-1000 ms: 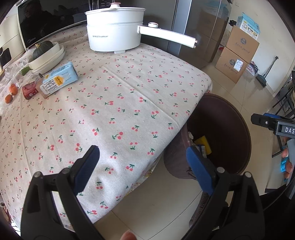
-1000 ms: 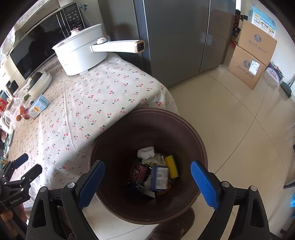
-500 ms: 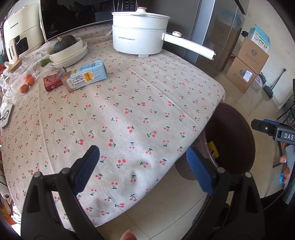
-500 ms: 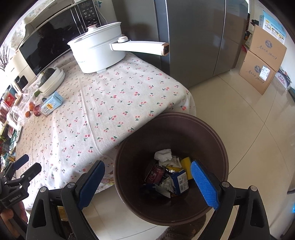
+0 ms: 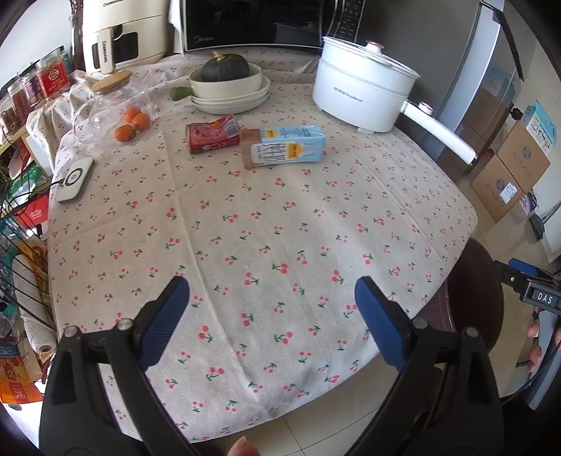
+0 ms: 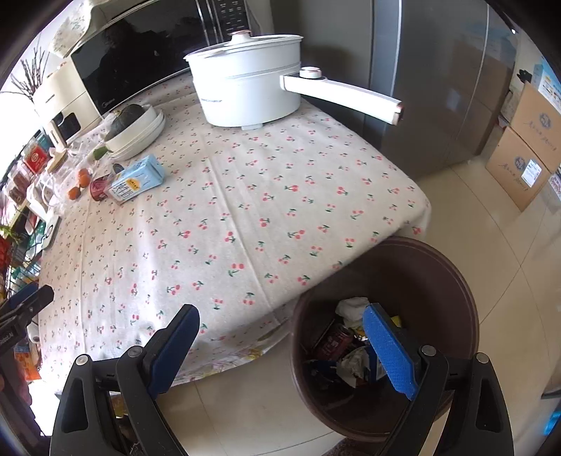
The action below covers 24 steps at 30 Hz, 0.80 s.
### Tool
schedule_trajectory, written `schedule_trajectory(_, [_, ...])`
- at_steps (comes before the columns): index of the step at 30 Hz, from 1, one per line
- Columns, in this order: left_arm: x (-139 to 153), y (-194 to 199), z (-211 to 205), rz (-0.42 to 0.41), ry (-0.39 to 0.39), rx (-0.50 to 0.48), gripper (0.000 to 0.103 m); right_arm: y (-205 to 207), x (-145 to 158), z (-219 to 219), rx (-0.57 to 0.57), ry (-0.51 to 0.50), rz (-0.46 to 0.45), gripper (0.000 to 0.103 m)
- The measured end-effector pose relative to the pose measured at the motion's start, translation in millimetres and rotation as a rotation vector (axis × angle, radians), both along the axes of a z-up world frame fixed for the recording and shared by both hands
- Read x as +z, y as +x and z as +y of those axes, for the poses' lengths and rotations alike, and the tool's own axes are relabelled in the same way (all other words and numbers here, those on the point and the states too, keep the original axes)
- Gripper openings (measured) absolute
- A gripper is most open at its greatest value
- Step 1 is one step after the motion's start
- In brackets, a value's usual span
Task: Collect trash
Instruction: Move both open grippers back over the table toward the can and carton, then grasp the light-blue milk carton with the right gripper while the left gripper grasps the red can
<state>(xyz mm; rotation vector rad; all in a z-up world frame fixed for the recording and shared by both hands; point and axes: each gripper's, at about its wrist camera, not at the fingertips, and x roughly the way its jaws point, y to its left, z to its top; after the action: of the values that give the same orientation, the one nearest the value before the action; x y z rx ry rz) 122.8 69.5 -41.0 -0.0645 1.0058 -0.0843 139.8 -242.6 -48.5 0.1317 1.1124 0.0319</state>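
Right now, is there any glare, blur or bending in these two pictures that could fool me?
Left wrist view: sharp; fisheye bows the table's edge; window light washes out the upper left corner; microwave door mirrors the room. Right wrist view: sharp; fridge lines curve; trash bin interior shaded, contents still readable.

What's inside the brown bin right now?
In the bin: a red can, white crumpled paper, a yellow item and wrappers. The right tool's pad covers part of the pile; the bottom is hidden.
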Motion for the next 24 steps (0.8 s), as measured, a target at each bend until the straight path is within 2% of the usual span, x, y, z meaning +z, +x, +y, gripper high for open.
schedule_trajectory(5, [-8, 8, 56, 0.045, -0.012, 0.113, 0.095, 25, 0, 41, 0.049, 0.024, 0.024, 0.096])
schedule_trajectory(9, [-10, 14, 91, 0.052, -0.016, 0.193, 0.095, 51, 1, 82, 0.111, 0.001, 0.024, 0.096])
schedule_trajectory(17, [-10, 23, 122, 0.059, -0.035, 0.268, 0.095, 124, -2, 171, 0.193, 0.002, 0.033, 0.096])
schedule_trajectory(20, [-11, 27, 131, 0.067, -0.048, 0.293, 0.095, 154, -7, 192, 0.145, 0.081, 0.061, 0.096])
schedule_trajectory(24, [-11, 32, 140, 0.067, -0.03, 0.314, 0.095, 191, -23, 207, 0.0, 0.233, 0.094, 0.096])
